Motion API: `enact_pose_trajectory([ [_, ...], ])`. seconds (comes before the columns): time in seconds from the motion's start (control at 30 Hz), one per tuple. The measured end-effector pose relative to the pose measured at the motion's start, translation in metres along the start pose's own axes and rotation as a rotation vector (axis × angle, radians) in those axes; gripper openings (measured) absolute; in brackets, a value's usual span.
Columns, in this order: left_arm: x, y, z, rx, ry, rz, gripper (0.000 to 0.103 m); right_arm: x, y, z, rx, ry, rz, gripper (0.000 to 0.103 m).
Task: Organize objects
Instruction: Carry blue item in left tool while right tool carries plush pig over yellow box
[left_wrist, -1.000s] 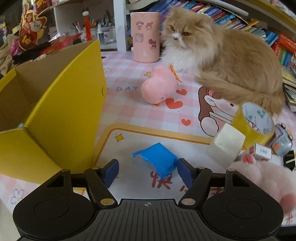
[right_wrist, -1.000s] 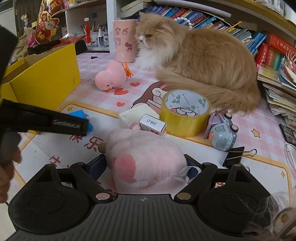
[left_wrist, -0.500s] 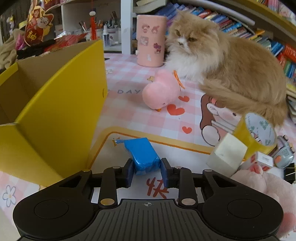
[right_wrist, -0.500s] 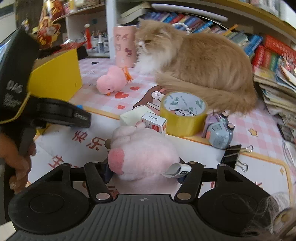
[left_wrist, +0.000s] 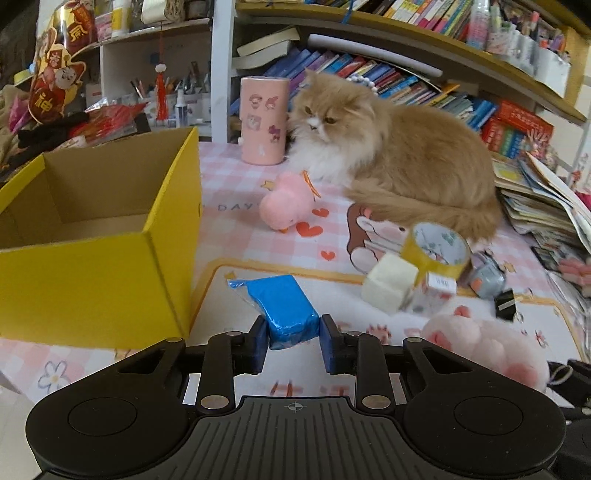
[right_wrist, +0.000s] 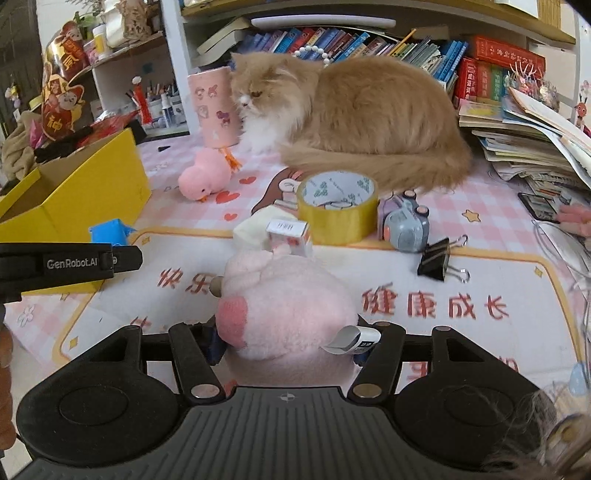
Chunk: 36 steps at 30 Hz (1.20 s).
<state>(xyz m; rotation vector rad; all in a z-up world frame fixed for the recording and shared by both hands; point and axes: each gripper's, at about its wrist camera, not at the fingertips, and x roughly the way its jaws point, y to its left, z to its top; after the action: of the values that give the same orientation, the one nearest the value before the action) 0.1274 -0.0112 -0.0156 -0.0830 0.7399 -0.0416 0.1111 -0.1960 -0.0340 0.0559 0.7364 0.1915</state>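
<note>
Your left gripper (left_wrist: 291, 338) clamps the one blue wrapped block (left_wrist: 286, 308) just right of the single yellow cardboard box (left_wrist: 96, 280). Your right gripper (right_wrist: 290, 345) squeezes one of two pink plush toys (right_wrist: 284, 314), farther right of that box.

Cat (right_wrist: 354, 110): long-haired, ginger and white, crouched on the counter (right_wrist: 491, 206), head lowered toward the pink holder.
Pink holder (left_wrist: 264, 120): upright cylinder with cartoon stickers, just beside the cat's face.
Bookshelves (right_wrist: 388, 40): rows of colourful books behind the cat.
Paper stack (right_wrist: 532, 147): loose books and magazines piled at the right.
Red-gold figure decoration (left_wrist: 55, 88): at far left, above clutter.
</note>
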Motion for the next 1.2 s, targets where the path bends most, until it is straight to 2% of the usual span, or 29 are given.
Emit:
enact_pose_trajectory([
  [0.3, -0.046, 0.044, -0.030, -0.021, -0.008, -0.059, 0.027, -0.030, 0.042, -0.021, 0.038, 0.016, -0.019, 0.058],
  [0.53, -0.089, 0.095, -0.048, -0.021, -0.027, -0.066, 0.026, -0.057, 0.104, -0.047, 0.017, 0.036, -0.006, 0.058],
  [0.9, -0.146, 0.180, -0.062, -0.040, -0.131, -0.032, 0.026, -0.080, 0.203, -0.061, -0.033, -0.001, 0.058, 0.058],
  [1.0, -0.155, 0.199, -0.063, -0.053, -0.150, -0.019, 0.026, -0.083, 0.228, -0.060, -0.076, -0.025, 0.075, 0.058],
  [1.2, -0.174, 0.228, -0.049, -0.050, -0.246, -0.002, 0.026, -0.089, 0.266, -0.042, -0.141, -0.103, 0.098, 0.058],
])
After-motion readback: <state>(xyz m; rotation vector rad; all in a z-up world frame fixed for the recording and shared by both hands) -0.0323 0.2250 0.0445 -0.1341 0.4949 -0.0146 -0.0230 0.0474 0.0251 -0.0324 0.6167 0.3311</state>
